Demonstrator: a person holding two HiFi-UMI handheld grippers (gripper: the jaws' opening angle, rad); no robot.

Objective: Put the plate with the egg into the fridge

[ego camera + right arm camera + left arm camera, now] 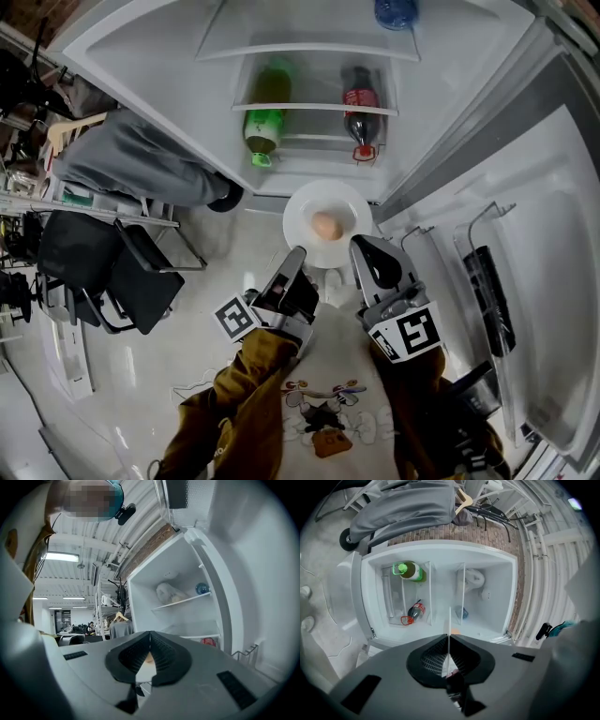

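Note:
A white plate (305,208) with a brown egg (325,225) on it hangs in front of the open fridge (169,66), below its lower shelf. My left gripper (298,255) is shut on the plate's near left rim. My right gripper (359,246) is shut on its near right rim. In the left gripper view the plate (449,623) shows edge-on as a thin white line between the closed jaws of the gripper (449,641). Behind the right gripper's (150,637) closed jaws, the egg (149,657) and the plate (142,673) peek through.
A green bottle (264,122) and a cola bottle (361,112) lie on the fridge's lower shelf, a blue item (396,11) on the shelf above. The open door (534,281) with wire racks stands at the right. A dark chair (131,272) and grey garment (131,159) are at the left.

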